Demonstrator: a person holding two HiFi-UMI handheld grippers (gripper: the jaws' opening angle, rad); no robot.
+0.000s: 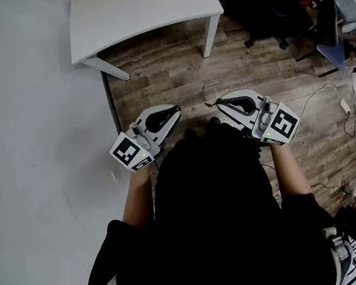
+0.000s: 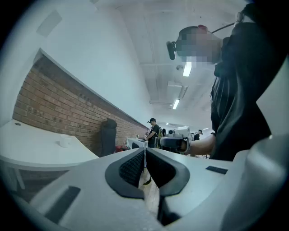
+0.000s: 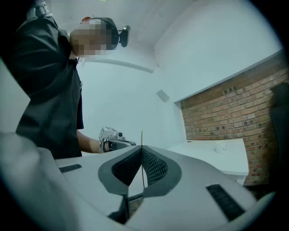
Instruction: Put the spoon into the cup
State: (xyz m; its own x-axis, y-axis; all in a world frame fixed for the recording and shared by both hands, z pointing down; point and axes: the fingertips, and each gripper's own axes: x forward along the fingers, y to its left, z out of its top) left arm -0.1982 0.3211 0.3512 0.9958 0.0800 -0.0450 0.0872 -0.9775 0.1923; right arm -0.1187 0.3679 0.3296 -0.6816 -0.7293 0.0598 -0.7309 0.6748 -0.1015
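Across the wooden floor (image 1: 177, 75), the far white counter (image 1: 145, 12) bears a small white cup (image 2: 64, 141), while the right hand-held gripper (image 3: 141, 148) pinches the spoon (image 3: 142, 137), a thin upright sliver, and the left hand-held gripper (image 2: 145, 150) is closed and empty, its view alone showing distant people (image 2: 152, 131).

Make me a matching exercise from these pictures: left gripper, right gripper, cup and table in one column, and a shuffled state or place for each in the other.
1. left gripper
2. right gripper
3. cup
4. table

a. on the tabletop
b. shut on the thin spoon
c. standing on the wood floor
d. shut, nothing in it

Pairs: 1-d, 2-b, 3-a, 4-c.
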